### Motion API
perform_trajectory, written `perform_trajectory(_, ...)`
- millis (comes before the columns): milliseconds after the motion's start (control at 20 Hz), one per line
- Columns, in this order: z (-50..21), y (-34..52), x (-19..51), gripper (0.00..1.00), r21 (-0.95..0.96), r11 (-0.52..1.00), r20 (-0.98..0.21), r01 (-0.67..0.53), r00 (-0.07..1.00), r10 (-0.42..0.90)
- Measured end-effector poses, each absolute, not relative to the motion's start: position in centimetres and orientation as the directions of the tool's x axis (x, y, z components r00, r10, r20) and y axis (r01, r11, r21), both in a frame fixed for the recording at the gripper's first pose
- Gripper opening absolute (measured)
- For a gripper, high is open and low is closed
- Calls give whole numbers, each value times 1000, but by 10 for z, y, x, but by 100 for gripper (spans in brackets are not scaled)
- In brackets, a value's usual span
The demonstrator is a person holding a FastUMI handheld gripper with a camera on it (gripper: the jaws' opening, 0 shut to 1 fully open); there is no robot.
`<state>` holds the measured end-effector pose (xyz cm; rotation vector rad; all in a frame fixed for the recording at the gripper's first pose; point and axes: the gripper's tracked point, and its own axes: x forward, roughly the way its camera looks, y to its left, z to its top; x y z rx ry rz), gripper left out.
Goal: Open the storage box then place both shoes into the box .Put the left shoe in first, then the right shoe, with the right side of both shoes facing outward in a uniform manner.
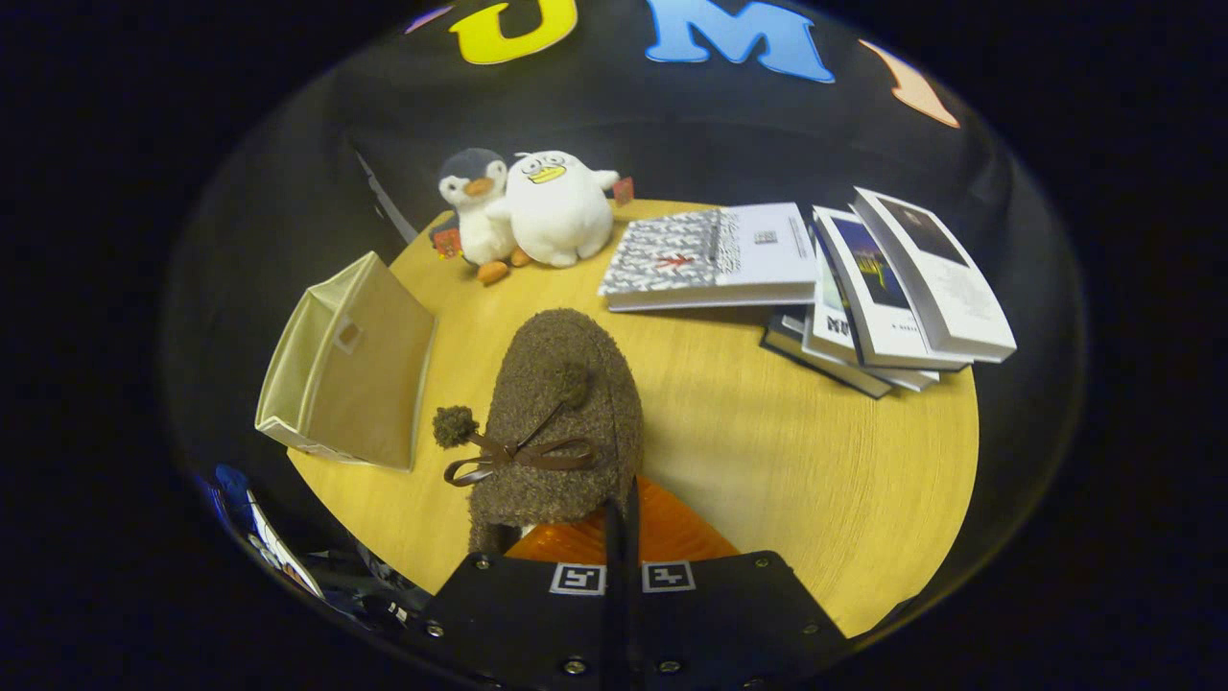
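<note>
While gripper [619,523] fingers pinch brown shoe [561,422] w/ bow, box [345,369] sits left; book [715,254] text unreadable.

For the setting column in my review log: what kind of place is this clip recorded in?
Probably a staged booth, not a lived-in room: a round wooden table against black cloth, holding books, two plush toys and a fabric storage box. The gripper is shut on a fuzzy brown shoe.

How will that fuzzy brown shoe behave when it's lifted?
The brown shoe, pinched at its opening by the closed fingers, looks plush, so probably light and floppy. Its fuzzy surface should resist slipping. The pompom will likely dangle.
</note>
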<state>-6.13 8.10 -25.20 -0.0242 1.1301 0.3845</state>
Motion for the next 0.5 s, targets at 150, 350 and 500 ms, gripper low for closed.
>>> perform_trajectory(150, -225, 129, -49, 0, 193, 899, -863, -393, 368, 346)
perform_trajectory(350, -200, 208, -35, 0, 227, 833, -835, -504, 339, 433)
perform_trajectory(500, -186, 272, -24, 0, 256, 780, -808, -571, 317, 497)
